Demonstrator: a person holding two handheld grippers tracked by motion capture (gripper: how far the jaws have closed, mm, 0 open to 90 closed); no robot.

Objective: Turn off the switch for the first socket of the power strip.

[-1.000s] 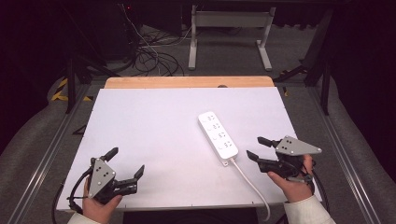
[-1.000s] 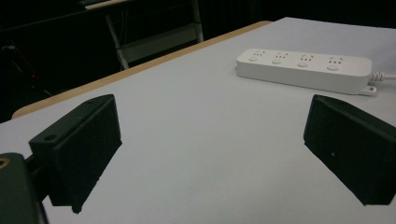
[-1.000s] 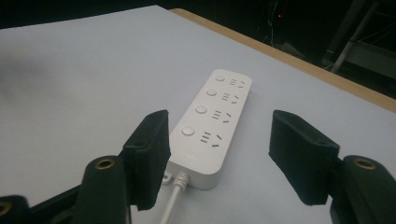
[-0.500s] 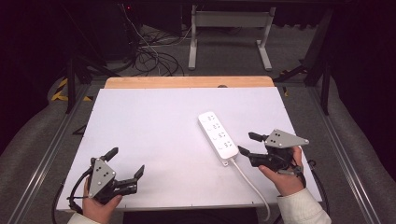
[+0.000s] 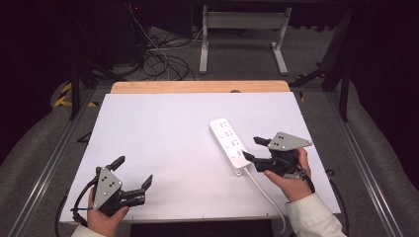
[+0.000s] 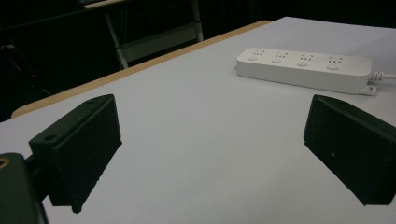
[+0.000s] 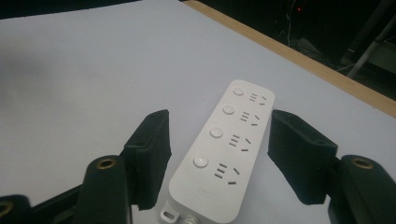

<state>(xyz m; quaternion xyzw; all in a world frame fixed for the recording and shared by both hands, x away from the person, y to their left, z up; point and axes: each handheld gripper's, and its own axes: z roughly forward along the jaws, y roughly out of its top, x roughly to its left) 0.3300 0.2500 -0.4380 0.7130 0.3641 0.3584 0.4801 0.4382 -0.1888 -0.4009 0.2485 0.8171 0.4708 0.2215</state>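
Observation:
A white power strip point(image 5: 229, 144) with several sockets lies flat right of the middle of the white table point(image 5: 163, 133). Its white cord point(image 5: 267, 196) runs off the front edge. My right gripper point(image 5: 251, 148) is open at the strip's cord end. In the right gripper view the strip point(image 7: 229, 149) lies between the two black fingers point(image 7: 152, 149), with a gap on each side. My left gripper point(image 5: 133, 171) rests open near the front left corner with nothing in it. In the left gripper view the strip point(image 6: 303, 70) lies far ahead, beyond the open gripper point(image 6: 212, 116).
The table's far edge is a wooden strip point(image 5: 197, 87). Beyond it, loose cables point(image 5: 163, 59) lie on the dark floor next to a white metal stand point(image 5: 242, 29). Bare white tabletop stretches between the two grippers.
My right gripper has moved left toward the power strip and now straddles its cord end. The left gripper has stayed put.

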